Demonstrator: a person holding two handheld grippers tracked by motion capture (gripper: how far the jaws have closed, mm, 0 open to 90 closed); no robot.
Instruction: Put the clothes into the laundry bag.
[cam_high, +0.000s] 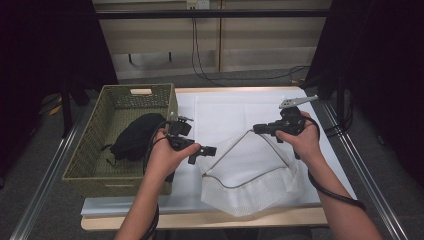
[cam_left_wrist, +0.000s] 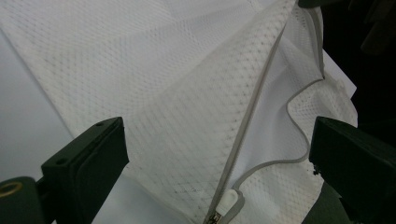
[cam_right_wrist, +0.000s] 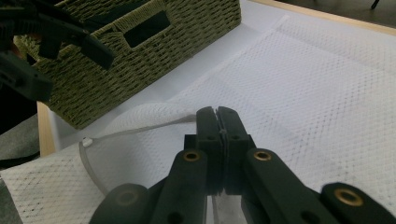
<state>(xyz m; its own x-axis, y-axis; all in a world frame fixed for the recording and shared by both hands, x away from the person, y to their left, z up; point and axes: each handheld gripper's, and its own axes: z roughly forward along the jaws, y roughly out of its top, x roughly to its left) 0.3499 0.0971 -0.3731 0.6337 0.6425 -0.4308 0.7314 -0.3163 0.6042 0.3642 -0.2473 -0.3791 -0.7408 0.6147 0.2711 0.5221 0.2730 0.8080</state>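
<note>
Overhead, white-covered table (cam_high: 235, 107) bears wicker basket (cam_high: 95, 150), dark curtains flanking.

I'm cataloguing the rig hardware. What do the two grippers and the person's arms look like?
Both are black handheld devices. The left gripper has blocky black jaws with small screw holes; the right gripper has flat black jaws on linkage arms with brass-coloured pivot rings and a grey three-cornered plate on top. A black cable trails from each. The forearms are bare, with no sleeves.
</note>
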